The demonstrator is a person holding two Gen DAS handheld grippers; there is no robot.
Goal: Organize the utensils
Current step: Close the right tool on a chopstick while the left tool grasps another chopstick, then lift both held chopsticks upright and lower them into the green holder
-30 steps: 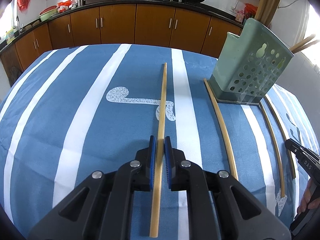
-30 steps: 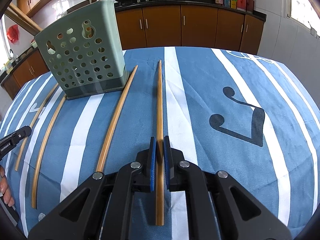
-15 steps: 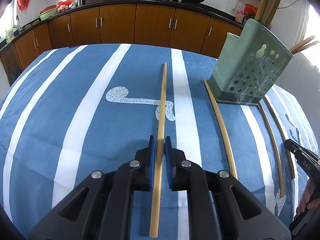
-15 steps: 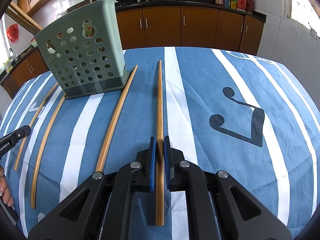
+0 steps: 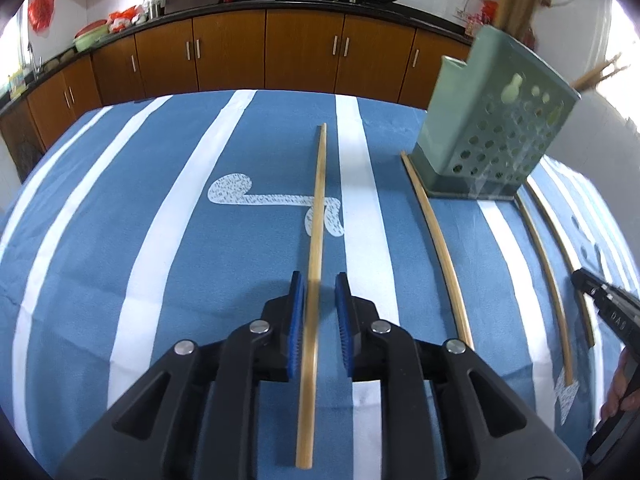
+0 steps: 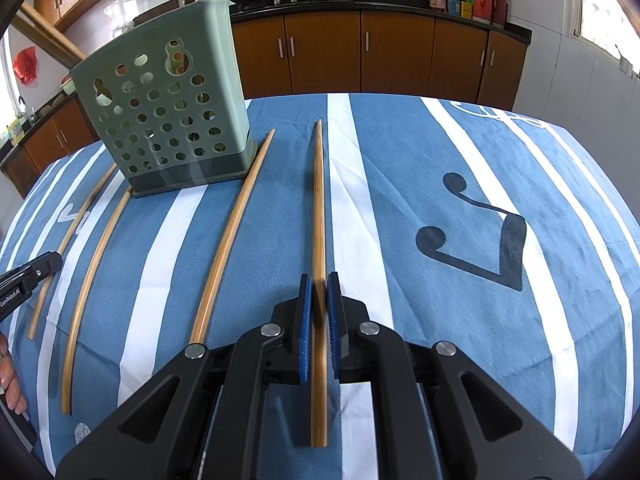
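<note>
Several bamboo chopsticks lie on a blue and white striped tablecloth (image 5: pixel 120 240). My left gripper (image 5: pixel 319 284) is open, its blue pads apart on either side of one chopstick (image 5: pixel 316 216) that lies between them. My right gripper (image 6: pixel 318 284) has its pads a little apart around another chopstick (image 6: pixel 318 200), barely clear of it. A green perforated utensil holder (image 5: pixel 492 128) stands at the right in the left wrist view and at the left in the right wrist view (image 6: pixel 168 120), with chopsticks standing in it.
Three more chopsticks (image 6: pixel 228 240) (image 6: pixel 96 272) (image 6: pixel 72 236) lie beside the holder on the tablecloth (image 6: pixel 440 184). The other gripper's tip shows at each view's edge (image 5: pixel 600 296) (image 6: pixel 28 276). Brown kitchen cabinets (image 5: pixel 304 52) run behind the table.
Both grippers have opened: the left pads have spread clearly off its chopstick, the right pads only slightly. Both chopsticks lie where they were.
</note>
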